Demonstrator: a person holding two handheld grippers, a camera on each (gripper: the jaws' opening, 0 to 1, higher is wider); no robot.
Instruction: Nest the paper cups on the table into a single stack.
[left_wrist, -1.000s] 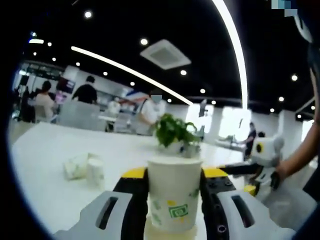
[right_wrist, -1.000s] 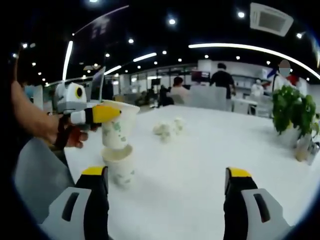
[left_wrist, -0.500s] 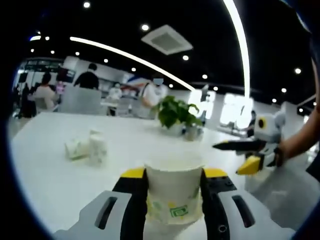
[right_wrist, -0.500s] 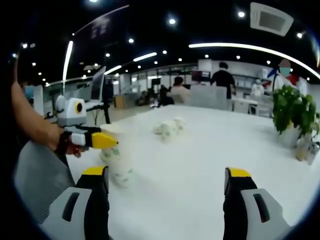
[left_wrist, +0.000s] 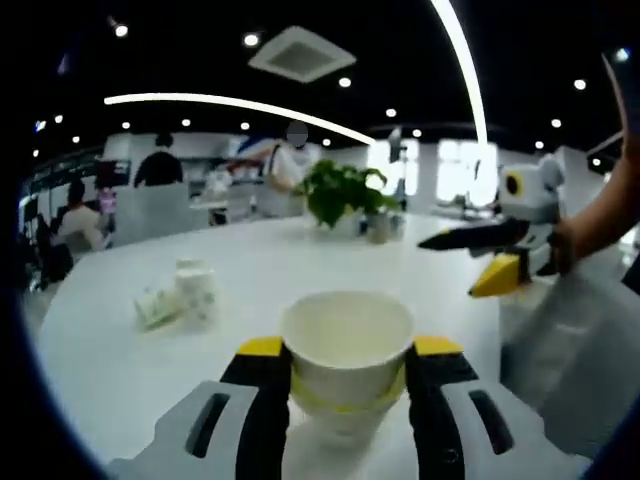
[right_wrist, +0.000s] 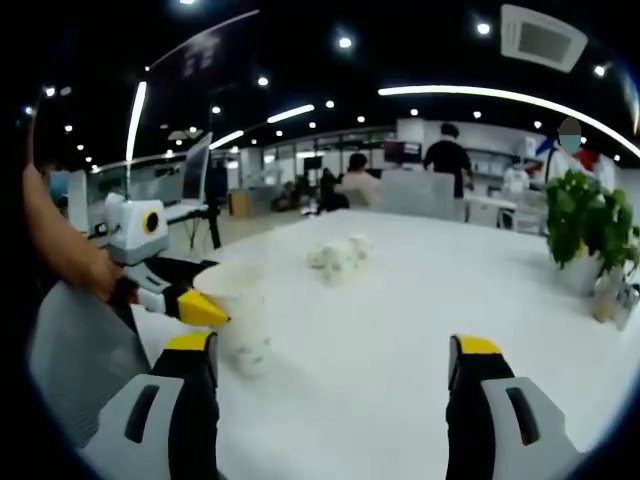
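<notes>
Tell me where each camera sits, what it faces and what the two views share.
Left gripper view: rides the left gripper, looking across the white table at the held cup; an arm holds the right gripper.
Right gripper view: rides the open right gripper; an arm holds the left gripper.
Shared: the cup, spare cups, plant.

The left gripper (left_wrist: 345, 375) has its jaws closed against both sides of a cup (left_wrist: 347, 345), which sits between the yellow tips. From the right gripper view it shows at 9 o'clock, held by a hand (right_wrist: 100, 275), forearm running up toward 10. The right gripper (right_wrist: 335, 370) has its jaws spread wide apart, holding nothing.
</notes>
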